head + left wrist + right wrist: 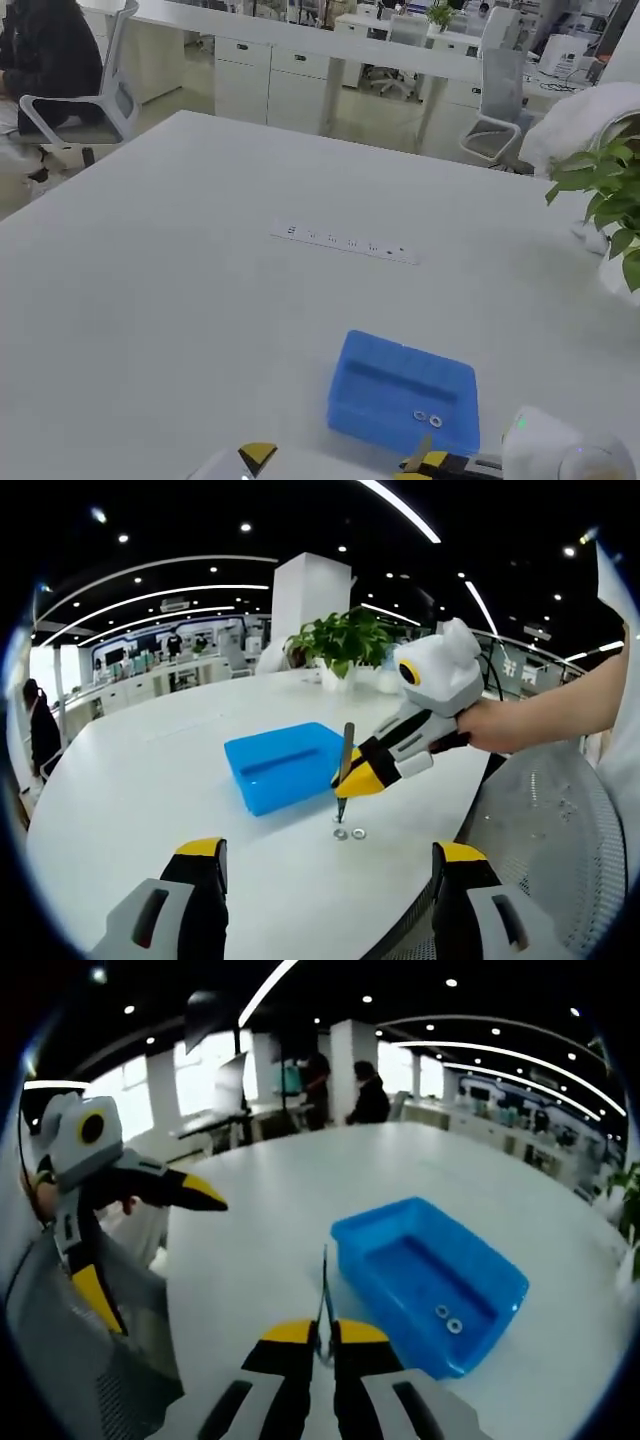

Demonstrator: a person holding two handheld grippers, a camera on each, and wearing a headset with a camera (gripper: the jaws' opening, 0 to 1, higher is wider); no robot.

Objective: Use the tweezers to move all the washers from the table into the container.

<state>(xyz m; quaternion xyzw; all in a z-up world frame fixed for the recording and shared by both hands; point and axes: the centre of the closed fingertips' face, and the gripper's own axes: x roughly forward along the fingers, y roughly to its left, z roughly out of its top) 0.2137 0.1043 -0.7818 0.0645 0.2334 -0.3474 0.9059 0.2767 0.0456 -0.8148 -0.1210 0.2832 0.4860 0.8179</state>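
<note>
Jaws of the right gripper (320,1332) are pressed close on the tweezers (323,1285), which stick straight out ahead of them as a thin metal strip. In the left gripper view a hand (482,725) holds this gripper nose-down, with the tweezers upright and their tip just above the counter (150,780). Right under that tip lie two washers (349,833), side by side on the bare counter and just outside the near wall of the blue container (285,765). Whether the tip touches them cannot be told. In the right gripper's own view the container sits open ahead and to the right of the gripper. Two more washers (448,1318) lie close together on its floor, near one wall.

The left gripper (330,852) is spread wide, with nothing between its yellow-tipped jaws. It hangs to the left of the right gripper, well back from the container, and faces it across the counter. Beyond the container from the left gripper, a leafy plant (345,640) stands near the counter's far edge. In the head view a white power strip (345,243) lies flat on the counter, well beyond the container from both grippers.
</note>
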